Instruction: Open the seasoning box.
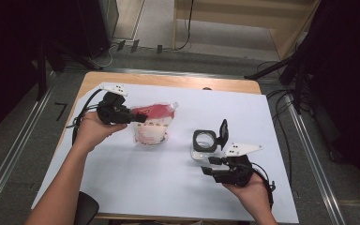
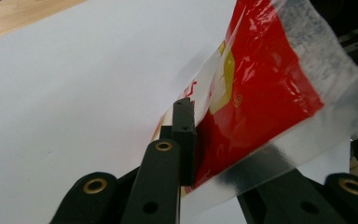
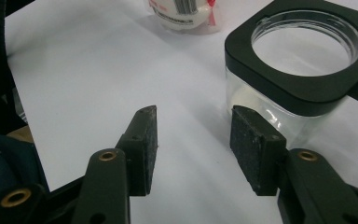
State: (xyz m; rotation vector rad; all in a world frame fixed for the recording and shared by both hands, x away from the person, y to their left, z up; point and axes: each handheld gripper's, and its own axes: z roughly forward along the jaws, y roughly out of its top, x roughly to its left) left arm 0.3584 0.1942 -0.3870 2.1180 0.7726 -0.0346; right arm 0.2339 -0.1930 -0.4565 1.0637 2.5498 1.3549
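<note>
My left gripper (image 1: pixel 138 117) is clamped on the upper edge of a red-and-clear plastic pouch (image 1: pixel 152 124) with a pale filling; in the left gripper view the jaws pinch the pouch's (image 2: pixel 256 93) red film, just below its clear sealed strip. The pouch stands on the white paper sheet (image 1: pixel 168 187) that covers the wooden table (image 1: pixel 168 80), left of centre. My right gripper (image 1: pixel 213 165) sits low near the sheet's right side, its jaws apart with nothing between them. Just beyond it stands a clear square jar (image 1: pixel 204 145) with a black rim, its black lid (image 1: pixel 223 131) flipped up on the far side. In the right gripper view the jar (image 3: pixel 279 109) stands just beside one pad, not gripped.
</note>
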